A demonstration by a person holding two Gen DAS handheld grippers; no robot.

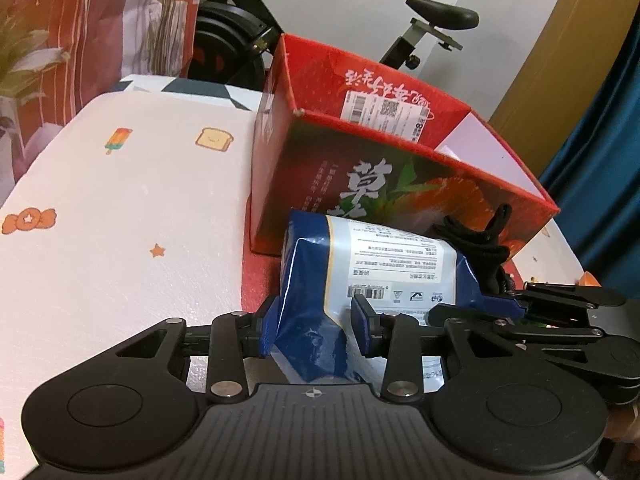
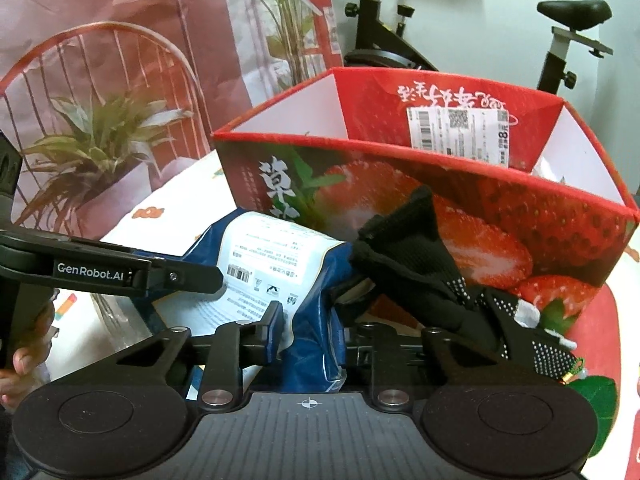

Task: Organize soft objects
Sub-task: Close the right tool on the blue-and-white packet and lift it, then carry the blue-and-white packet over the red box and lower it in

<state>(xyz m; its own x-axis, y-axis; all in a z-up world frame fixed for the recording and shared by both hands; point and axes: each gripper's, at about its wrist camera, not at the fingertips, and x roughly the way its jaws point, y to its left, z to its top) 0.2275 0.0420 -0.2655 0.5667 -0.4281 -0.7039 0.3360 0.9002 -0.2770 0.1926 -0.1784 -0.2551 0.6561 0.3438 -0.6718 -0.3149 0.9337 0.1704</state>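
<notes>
A blue and white soft pouch lies in front of an open red strawberry box. My left gripper is shut on the pouch's near end. My right gripper is shut on the same pouch at its other end; it shows at the right of the left wrist view. A black dotted glove lies draped to the right of the pouch, against the box and over my right finger. The box holds a sheet with a shipping label; the rest of its inside is hidden.
The table has a white cloth with small cartoon prints, and a red mat lies under the box. An exercise bike stands behind the box. A floral curtain hangs at the left. A dark blue curtain hangs at the right.
</notes>
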